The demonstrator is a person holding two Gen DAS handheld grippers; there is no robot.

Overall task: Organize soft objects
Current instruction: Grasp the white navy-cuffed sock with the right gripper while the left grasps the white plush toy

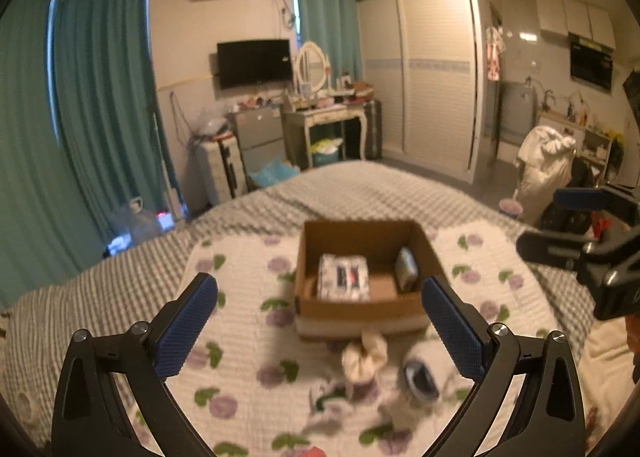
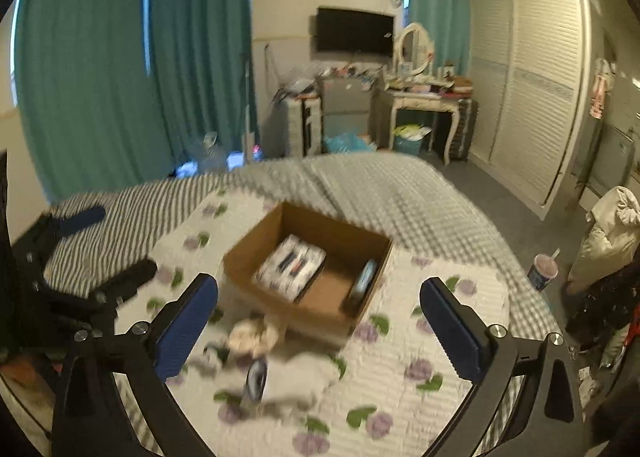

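Note:
An open cardboard box [image 1: 362, 313] [image 2: 248, 263] sits on the flowered quilt [image 1: 248, 337] [image 2: 400, 385] on the bed. Inside lie a folded white patterned item [image 1: 343, 277] [image 2: 290, 267] and a small grey-blue item [image 1: 406, 269] [image 2: 362, 283] against the wall. In front of the box lie a cream soft bundle [image 1: 364, 357] [image 2: 250, 335], a white sock-like piece with a dark opening [image 1: 420, 375] [image 2: 257, 379] and small scraps. My left gripper [image 1: 320, 333] is open and empty above them. My right gripper [image 2: 316, 333] is open and empty, also seen at the right edge of the left wrist view [image 1: 560, 225].
A grey checked bedspread [image 1: 360, 189] covers the bed. Teal curtains [image 1: 100, 97], a dressing table [image 1: 332, 117], wardrobe [image 1: 432, 73] and a clothes pile [image 1: 548, 165] stand around the room. A drink cup [image 2: 542, 269] stands on the floor right of the bed.

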